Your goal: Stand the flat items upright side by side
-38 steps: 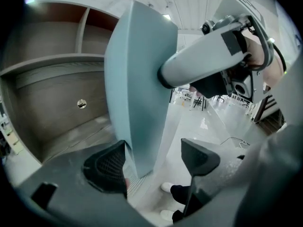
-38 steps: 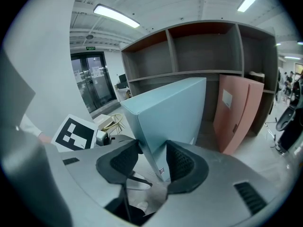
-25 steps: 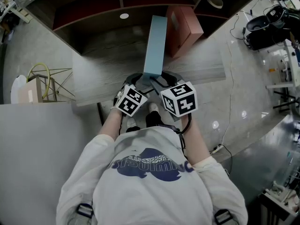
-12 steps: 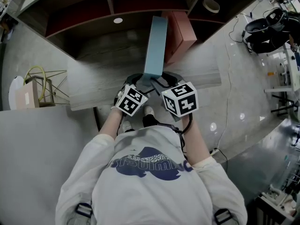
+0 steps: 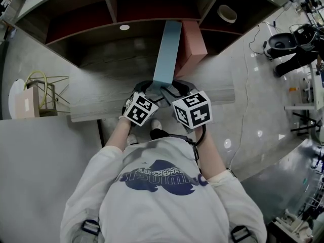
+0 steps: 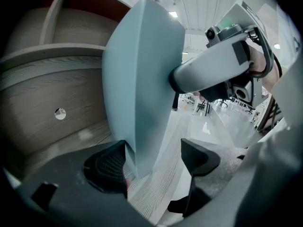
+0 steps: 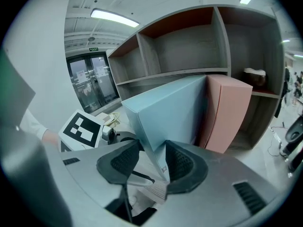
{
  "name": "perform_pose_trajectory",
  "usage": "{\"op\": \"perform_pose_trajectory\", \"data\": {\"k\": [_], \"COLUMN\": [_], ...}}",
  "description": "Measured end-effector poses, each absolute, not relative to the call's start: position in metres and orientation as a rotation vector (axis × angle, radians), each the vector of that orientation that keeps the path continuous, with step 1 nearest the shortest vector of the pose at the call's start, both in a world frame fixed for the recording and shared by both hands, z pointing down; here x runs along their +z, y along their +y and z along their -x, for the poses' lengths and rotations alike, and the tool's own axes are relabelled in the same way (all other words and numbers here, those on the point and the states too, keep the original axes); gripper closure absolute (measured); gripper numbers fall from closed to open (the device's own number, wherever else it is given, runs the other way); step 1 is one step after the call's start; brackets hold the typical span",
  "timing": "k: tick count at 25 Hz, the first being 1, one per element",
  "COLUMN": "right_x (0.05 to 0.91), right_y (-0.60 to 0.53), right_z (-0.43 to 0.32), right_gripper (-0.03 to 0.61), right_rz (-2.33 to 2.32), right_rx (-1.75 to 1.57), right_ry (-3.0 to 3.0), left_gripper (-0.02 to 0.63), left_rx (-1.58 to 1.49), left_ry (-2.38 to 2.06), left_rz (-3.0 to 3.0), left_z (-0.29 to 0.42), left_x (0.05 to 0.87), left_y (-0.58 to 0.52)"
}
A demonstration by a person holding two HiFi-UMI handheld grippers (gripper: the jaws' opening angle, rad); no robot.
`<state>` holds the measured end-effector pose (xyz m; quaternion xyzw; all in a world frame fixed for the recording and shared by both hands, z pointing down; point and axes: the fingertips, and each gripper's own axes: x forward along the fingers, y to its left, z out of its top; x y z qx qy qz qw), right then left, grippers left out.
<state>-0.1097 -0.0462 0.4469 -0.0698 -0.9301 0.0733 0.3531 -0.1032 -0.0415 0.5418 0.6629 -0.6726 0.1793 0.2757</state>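
A flat light-blue box (image 5: 168, 52) is carried on its long edge, far end reaching into the wooden shelf (image 5: 109, 59). To its right, touching or nearly touching, a pink box (image 5: 190, 47) stands upright in the shelf. My right gripper (image 7: 151, 160) is shut on the blue box's (image 7: 170, 110) near lower corner, with the pink box (image 7: 227, 112) behind. My left gripper (image 6: 154, 162) is open: the blue box (image 6: 137, 93) leans on its left pad and the right pad stands apart. The right gripper (image 6: 218, 70) shows beyond the box.
A tape roll (image 5: 227, 14) lies in the shelf's right compartment. A wire stand (image 5: 43, 87) is on the floor at the left. Black equipment (image 5: 293, 39) and cables lie at the right. The shelf's front ledge (image 5: 101, 113) runs just ahead of the person.
Both grippers have carried the blue box forward to the shelf. Its far end now reaches deeper, alongside the pink box. The jaws look unchanged.
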Motion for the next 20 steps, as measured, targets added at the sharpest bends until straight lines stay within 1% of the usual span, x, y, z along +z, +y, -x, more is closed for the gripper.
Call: {"op": "perform_pose_trajectory", "data": {"k": [12,20], "right_x": [0.451,0.451], "right_y": [-0.078,-0.091], "right_z": [0.119,0.123], "right_gripper": [0.409,0.408], "right_rz": [0.289,0.244], "right_rx": [0.154,0.163], "right_ry": [-2.392,-2.389], "left_gripper": [0.236,0.236], "left_rx": [0.456,0.468], "left_ry": [-1.869,-1.842], "left_rz": [-1.691,-1.731], "left_z": [0.116,0.124], "left_x": [0.546,0.543], "left_y": [-0.076,-0.089]}}
